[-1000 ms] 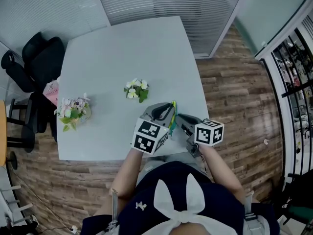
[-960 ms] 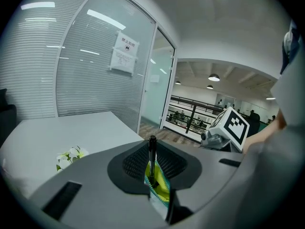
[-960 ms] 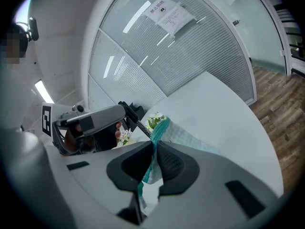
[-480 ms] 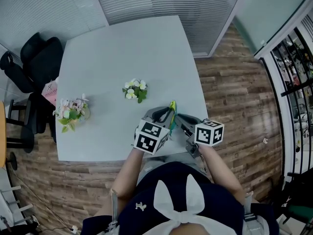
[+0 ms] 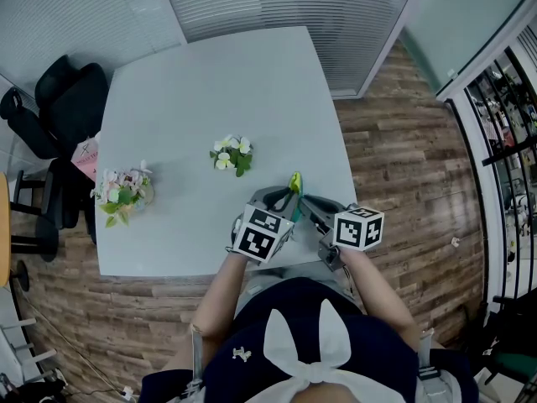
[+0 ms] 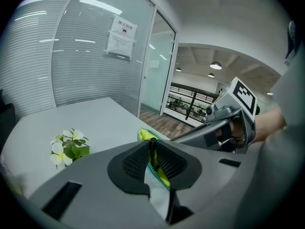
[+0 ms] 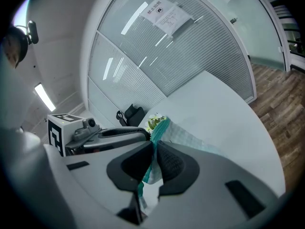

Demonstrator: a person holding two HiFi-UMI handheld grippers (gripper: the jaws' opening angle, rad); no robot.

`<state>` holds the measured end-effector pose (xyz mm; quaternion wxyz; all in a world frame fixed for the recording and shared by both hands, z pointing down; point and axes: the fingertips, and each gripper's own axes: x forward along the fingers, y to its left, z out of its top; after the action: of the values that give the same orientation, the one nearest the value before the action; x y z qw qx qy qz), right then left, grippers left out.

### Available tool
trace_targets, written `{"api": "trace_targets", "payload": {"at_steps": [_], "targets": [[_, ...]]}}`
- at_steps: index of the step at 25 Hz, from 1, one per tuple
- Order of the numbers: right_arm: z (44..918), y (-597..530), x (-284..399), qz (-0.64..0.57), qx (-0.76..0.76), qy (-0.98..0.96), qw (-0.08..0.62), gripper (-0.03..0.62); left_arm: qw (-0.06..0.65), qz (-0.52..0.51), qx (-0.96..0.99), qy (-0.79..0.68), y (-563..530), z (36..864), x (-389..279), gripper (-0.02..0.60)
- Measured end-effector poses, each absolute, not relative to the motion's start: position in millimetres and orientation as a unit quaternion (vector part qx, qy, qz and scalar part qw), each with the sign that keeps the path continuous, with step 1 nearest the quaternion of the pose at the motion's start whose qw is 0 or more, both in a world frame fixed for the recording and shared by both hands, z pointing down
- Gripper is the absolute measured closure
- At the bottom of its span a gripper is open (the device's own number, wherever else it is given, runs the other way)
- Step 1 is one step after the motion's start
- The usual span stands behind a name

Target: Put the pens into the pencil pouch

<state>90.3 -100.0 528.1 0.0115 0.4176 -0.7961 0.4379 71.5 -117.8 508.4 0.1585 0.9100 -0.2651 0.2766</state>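
Currently: pencil pouch (image 5: 295,183), teal zip, yellow lining, hangs at the near edge of the worktop (image 5: 210,82) between both grippers. Right gripper (image 7: 153,149) is clenched on one zip edge and left gripper (image 6: 153,157) on the other, likely to keep the mouth spread. Dark slim item (image 6: 152,148) sits between the left jaws, pen or zip pull undetermined. Flower posy (image 5: 232,154) lies well apart, unused.

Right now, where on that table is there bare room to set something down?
The whole far half of the table, beyond the white flowers, is bare. So is the strip between them and the pink flowers. It is crowded at the near right edge, where the left gripper, holding a pen, and right gripper meet at the pouch.
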Motion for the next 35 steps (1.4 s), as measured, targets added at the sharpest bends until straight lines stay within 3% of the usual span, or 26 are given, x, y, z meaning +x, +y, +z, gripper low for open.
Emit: {"api": "trace_targets", "payload": {"at_steps": [19, 35], "targets": [[528.6, -101.3, 87.0, 0.434, 0.417, -0.798, 0.019, 0.556, 0.167, 0.288, 0.908, -0.254, -115.9, 516.7, 67.1, 0.52], [536.0, -107.8, 70.7, 0.422, 0.414, -0.805, 0.052, 0.556, 0.202, 0.263, 0.881, -0.338, -133.5, 512.1, 4.2, 0.522]]}}
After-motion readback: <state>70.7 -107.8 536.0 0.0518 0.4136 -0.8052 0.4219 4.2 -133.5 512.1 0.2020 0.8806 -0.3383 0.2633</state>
